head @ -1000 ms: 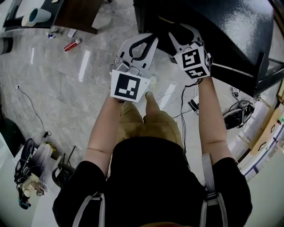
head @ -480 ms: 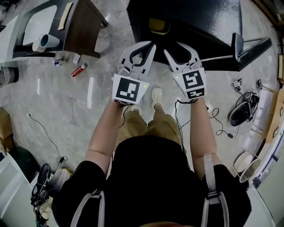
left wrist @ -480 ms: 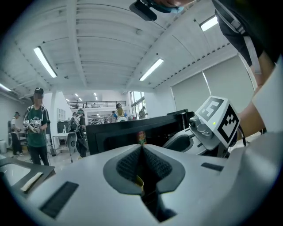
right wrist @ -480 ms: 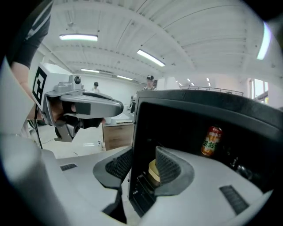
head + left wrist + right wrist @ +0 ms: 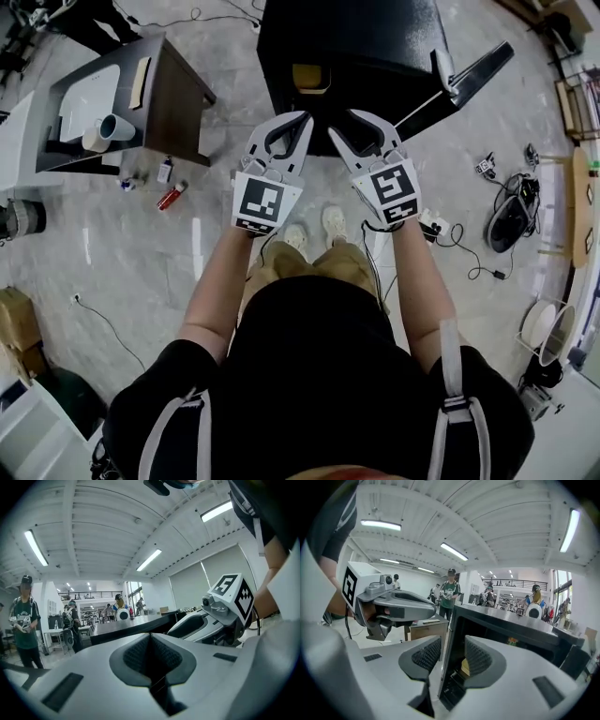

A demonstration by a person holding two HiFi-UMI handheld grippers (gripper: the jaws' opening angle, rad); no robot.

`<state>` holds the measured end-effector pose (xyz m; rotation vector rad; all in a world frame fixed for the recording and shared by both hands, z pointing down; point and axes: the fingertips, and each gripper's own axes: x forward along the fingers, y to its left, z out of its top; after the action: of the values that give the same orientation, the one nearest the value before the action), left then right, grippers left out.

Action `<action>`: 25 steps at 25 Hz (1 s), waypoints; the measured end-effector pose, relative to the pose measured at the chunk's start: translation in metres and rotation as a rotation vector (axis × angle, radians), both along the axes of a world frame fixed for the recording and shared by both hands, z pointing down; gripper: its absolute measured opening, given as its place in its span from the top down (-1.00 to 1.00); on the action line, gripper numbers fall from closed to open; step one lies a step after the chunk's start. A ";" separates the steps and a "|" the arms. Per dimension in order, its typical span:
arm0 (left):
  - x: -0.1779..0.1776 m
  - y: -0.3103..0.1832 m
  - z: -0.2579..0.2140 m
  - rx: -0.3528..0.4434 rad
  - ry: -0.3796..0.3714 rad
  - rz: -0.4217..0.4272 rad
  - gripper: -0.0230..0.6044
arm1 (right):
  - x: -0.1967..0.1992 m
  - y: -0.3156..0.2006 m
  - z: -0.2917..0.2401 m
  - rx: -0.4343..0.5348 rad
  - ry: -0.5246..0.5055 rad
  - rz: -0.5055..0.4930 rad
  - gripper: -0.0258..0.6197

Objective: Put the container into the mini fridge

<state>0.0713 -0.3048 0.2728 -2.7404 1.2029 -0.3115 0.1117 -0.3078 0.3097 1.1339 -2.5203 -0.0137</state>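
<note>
Two arms (image 5: 217,286) outstretched | left tool (image 5: 302,122) clenched | right tool (image 5: 354,124) released, facing mini fridge (image 5: 375,37)

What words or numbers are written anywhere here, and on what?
Nothing can be read here.
Marker cubes: only black-and-white squares, no letters.
Red can on the floor: label too small.
Green shirt: print too blurred.
</note>
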 end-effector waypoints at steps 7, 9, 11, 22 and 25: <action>-0.018 0.049 -0.034 0.015 -0.046 0.045 0.85 | -0.004 0.053 -0.036 0.035 -0.035 0.062 0.45; -0.024 0.060 -0.048 0.017 -0.025 0.053 0.85 | -0.014 0.066 -0.050 0.050 -0.042 0.072 0.45; -0.028 0.069 -0.055 0.012 -0.007 0.066 0.85 | -0.020 0.076 -0.062 0.068 -0.039 0.077 0.45; -0.037 0.086 -0.095 0.048 0.035 0.117 0.85 | -0.032 0.096 -0.126 0.190 -0.122 0.091 0.45; -0.038 0.084 -0.102 0.064 0.037 0.116 0.85 | -0.032 0.095 -0.132 0.209 -0.153 0.095 0.45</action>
<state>0.0333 -0.2209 0.1710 -2.7579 1.0373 -0.2061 0.0797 -0.2130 0.1776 1.3837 -2.6441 -0.1748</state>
